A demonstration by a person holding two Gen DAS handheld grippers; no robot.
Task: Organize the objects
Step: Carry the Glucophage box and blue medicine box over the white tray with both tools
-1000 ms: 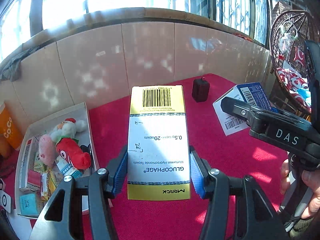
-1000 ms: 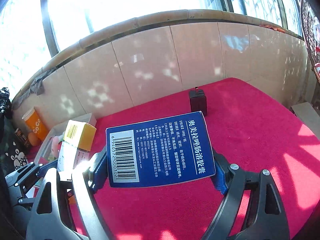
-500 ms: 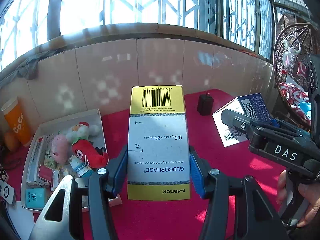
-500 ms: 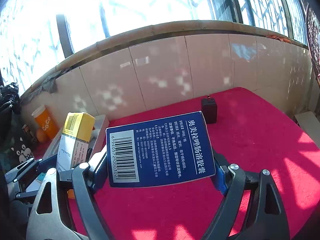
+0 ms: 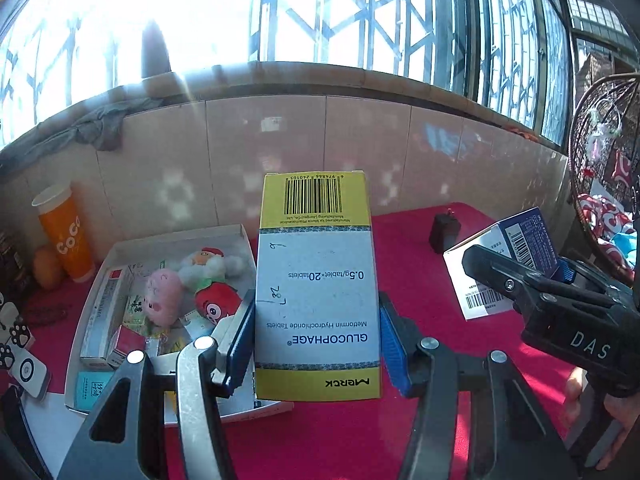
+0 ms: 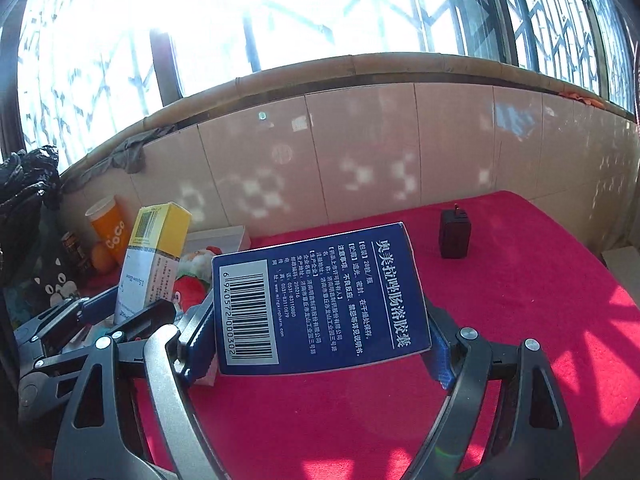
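My left gripper [image 5: 316, 344] is shut on a yellow and white Glucophage box [image 5: 316, 280], held in the air over the red table, at the right edge of a white tray [image 5: 168, 240]. The box also shows in the right wrist view [image 6: 154, 256]. My right gripper [image 6: 320, 340] is shut on a dark blue medicine box [image 6: 320, 300], held above the cloth. That blue box [image 5: 516, 264] and the right gripper show at the right of the left wrist view.
The tray holds plush toys [image 5: 188, 284] and several small boxes. A black charger [image 6: 454, 238] stands far on the red cloth [image 6: 520, 300]. An orange cup [image 5: 64, 236] stands left by the tiled wall. A wicker chair [image 5: 600, 168] is at the right.
Both grippers have risen and tilted up with their boxes still held. The tray now sits closer under the left gripper and more window shows.
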